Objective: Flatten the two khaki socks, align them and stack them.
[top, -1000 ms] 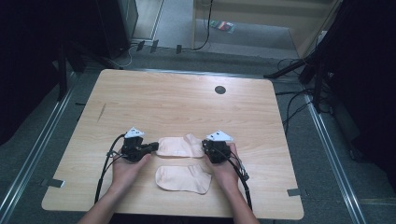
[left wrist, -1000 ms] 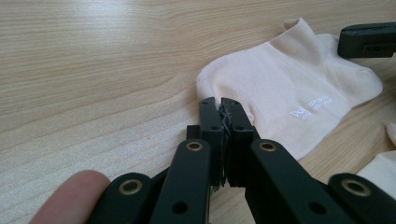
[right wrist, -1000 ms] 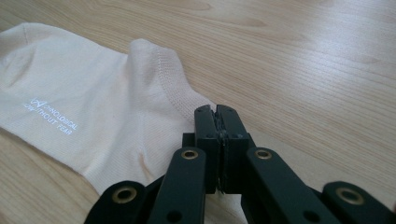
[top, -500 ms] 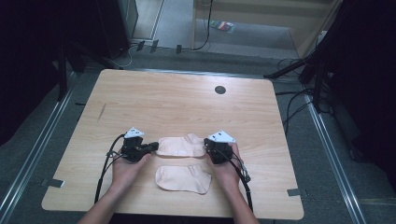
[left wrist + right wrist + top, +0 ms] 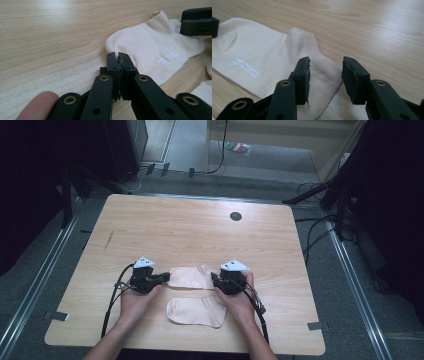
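Pale peach, the far sock lies flat on the wooden table near its front edge, stretched between the two grippers. A second sock of the same colour lies just in front of it, closer to the person, between the two hands.

The left gripper sits at the far sock's left end. In the left gripper view its jaws stand pressed together, pinching the edge of the sock at its rounded end.

The right gripper sits at the sock's right end. Its jaws have just been opening; in the right gripper view they stand apart, with the ribbed cuff of the sock lying between them, the pads not pressing on it. White lettering shows on the fabric. The tip of the left gripper shows at the sock's other end.
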`<state>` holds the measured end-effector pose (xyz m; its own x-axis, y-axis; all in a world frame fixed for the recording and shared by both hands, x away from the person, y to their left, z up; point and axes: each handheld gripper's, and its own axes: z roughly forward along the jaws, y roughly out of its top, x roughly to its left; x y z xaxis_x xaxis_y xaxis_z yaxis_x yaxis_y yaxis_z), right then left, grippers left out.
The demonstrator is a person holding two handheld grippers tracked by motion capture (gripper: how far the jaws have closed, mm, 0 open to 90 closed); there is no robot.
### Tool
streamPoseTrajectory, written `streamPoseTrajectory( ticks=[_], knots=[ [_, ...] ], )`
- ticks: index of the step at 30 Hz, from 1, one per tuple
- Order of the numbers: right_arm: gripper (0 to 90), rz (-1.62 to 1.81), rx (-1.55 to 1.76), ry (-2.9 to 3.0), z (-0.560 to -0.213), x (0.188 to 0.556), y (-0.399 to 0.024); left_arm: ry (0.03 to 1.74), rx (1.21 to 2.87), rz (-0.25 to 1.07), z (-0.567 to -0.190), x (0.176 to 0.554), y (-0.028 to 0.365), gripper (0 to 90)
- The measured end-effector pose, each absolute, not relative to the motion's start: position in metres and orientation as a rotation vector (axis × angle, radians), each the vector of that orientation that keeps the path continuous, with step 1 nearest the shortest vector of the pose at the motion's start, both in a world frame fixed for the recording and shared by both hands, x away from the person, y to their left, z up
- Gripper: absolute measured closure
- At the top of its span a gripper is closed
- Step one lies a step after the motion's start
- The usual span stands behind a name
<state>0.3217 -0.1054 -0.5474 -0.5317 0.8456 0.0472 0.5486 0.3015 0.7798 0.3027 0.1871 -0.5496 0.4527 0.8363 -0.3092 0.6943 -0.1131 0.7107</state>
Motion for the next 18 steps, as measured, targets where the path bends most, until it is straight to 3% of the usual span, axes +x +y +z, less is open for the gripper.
streamPoseTrajectory(
  ticks=[3,7,8,12,18],
  knots=[
    [59.7,1.086,1.232,2.212,-0.5477,0.3209,-0.1046,1.292,1.858,0.212,-0.5497,0.3027,0.187,89.4],
    [68.4,1.054,1.198,2.244,-0.5489,0.3187,-0.1023,1.292,1.856,0.211,-0.5496,0.3026,0.1869,89.4],
    [80.1,1.056,1.193,2.255,-0.5484,0.3187,-0.1024,1.289,1.859,0.214,-0.5494,0.3025,0.1868,89.4],
    [85.0,1.043,1.183,2.262,-0.5472,0.3171,-0.1011,1.279,1.856,0.217,-0.5483,0.3013,0.1866,89.5],
    [85.4,1.118,1.223,2.21,-0.5401,0.3121,-0.1072,1.271,1.838,0.213,-0.5443,0.2981,0.1867,89.5]
  ],
)
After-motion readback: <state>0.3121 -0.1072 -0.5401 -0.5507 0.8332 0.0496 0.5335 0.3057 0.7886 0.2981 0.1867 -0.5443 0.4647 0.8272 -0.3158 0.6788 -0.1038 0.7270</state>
